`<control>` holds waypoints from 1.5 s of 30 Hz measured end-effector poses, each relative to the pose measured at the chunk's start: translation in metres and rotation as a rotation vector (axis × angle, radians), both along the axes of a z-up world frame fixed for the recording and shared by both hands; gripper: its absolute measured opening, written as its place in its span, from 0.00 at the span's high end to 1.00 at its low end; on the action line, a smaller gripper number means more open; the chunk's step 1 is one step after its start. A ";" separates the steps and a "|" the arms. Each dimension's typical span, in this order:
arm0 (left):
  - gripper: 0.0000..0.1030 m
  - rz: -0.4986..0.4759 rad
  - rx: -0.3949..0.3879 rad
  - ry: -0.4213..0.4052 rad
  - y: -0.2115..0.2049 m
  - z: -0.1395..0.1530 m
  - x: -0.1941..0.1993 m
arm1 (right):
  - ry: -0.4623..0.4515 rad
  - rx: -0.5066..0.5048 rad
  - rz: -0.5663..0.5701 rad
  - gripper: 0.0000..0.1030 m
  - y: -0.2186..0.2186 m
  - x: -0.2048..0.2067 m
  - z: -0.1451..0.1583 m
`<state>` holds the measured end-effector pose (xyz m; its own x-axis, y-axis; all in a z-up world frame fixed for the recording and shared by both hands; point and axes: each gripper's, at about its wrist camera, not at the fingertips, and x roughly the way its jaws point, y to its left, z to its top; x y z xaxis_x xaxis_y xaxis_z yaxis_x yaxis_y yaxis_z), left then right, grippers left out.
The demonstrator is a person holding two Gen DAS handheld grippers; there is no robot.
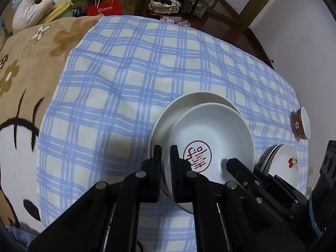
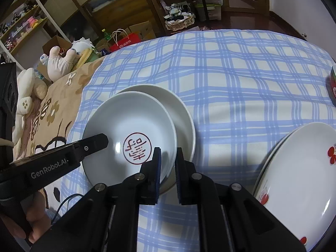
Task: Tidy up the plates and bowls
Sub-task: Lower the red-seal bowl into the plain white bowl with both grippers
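Observation:
A white plate with a red round stamp point(image 1: 212, 138) point(image 2: 130, 130) is held just above a plain white plate point(image 1: 189, 103) point(image 2: 180, 113) on the blue checked cloth. My left gripper point(image 1: 166, 157) is shut on the stamped plate's left rim. My right gripper point(image 2: 168, 159) is shut on its right rim; one of its fingers point(image 1: 237, 166) shows in the left wrist view. A stack of cherry-print plates point(image 1: 283, 161) point(image 2: 298, 178) lies at the right. A red-sided bowl point(image 1: 301, 124) point(image 2: 332, 84) stands further right.
The blue checked cloth point(image 1: 147, 67) point(image 2: 241, 73) covers the table over a brown cartoon blanket point(image 1: 25, 67). Plush toys point(image 2: 61, 61), a red paper bag point(image 1: 104, 8) and shelves stand beyond the far edge.

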<state>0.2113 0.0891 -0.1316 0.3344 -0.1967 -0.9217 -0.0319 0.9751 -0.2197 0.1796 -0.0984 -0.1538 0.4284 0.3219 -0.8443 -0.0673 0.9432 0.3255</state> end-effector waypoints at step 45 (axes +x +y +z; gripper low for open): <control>0.88 -0.026 0.043 -0.002 -0.001 0.005 -0.009 | 0.042 -0.025 -0.044 0.81 0.003 -0.011 0.010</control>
<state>0.2023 0.0886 -0.1262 0.3312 -0.1654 -0.9290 -0.0061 0.9841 -0.1773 0.1687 -0.0953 -0.1438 0.4055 0.2822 -0.8695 -0.0119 0.9527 0.3036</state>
